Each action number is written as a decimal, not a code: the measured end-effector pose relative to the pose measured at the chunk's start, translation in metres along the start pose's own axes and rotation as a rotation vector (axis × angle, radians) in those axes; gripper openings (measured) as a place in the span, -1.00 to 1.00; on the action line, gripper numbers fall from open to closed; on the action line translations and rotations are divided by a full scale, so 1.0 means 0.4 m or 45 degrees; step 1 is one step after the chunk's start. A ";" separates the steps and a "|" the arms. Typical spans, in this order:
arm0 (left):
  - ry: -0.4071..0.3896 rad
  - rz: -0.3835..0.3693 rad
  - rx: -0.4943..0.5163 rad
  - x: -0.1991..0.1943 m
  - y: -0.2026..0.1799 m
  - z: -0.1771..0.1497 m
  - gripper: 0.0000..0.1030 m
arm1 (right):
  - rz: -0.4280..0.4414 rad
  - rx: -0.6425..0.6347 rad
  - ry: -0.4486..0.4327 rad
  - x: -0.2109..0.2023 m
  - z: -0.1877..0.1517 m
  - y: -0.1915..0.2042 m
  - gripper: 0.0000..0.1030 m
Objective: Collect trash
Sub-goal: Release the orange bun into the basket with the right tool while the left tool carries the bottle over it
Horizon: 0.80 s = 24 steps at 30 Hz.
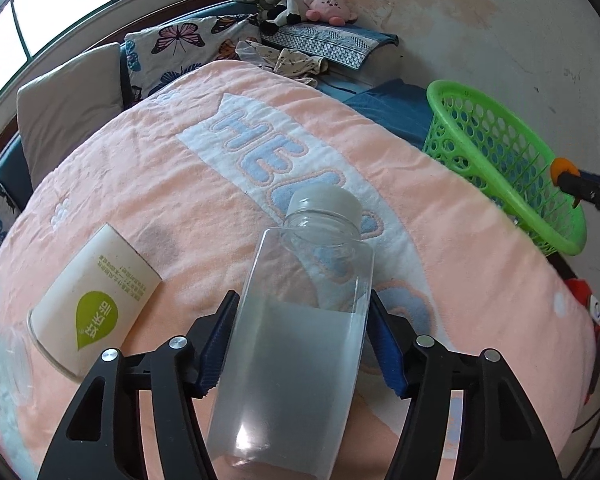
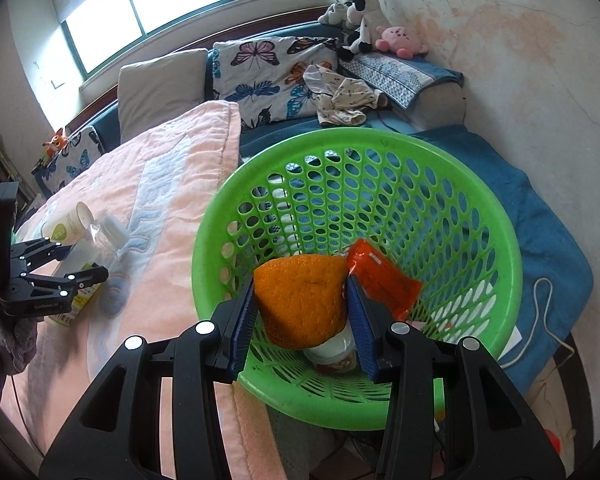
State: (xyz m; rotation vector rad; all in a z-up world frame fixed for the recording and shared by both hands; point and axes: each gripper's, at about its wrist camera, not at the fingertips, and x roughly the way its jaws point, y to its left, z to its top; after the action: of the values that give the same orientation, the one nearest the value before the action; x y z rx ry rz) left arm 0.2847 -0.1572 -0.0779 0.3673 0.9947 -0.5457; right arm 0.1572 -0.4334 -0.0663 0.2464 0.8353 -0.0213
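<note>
My left gripper (image 1: pixel 300 320) is shut on a clear plastic bottle (image 1: pixel 296 344) with a white cap and some cloudy liquid, held above the pink blanket (image 1: pixel 140 184). A cream paper cup (image 1: pixel 92 300) lies on its side on the blanket to the left. My right gripper (image 2: pixel 302 300) is shut on an orange peel (image 2: pixel 302 300), held inside the mouth of the green basket (image 2: pixel 500 240). The basket holds an orange wrapper (image 2: pixel 384 280) and a white cup (image 2: pixel 336 354). The basket also shows at the right of the left wrist view (image 1: pixel 500 168).
The bed carries butterfly pillows (image 2: pixel 260 72), a grey pillow (image 2: pixel 160 84), crumpled clothes (image 2: pixel 340 96) and plush toys (image 2: pixel 380 24) by the wall. A blue towel (image 2: pixel 548 248) with a white cable (image 2: pixel 544 320) lies right of the basket. The left gripper shows in the right wrist view (image 2: pixel 84 264).
</note>
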 end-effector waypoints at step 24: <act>-0.162 -0.117 -0.045 -0.144 -0.088 0.077 0.16 | -0.053 0.030 -0.022 -0.002 0.013 -0.044 0.10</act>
State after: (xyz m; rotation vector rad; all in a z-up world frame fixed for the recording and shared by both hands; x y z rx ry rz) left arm 0.2605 -0.1865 -0.0144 0.2529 0.9002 -0.6266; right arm 0.1584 -0.4519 -0.0659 0.2509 0.8233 -0.0718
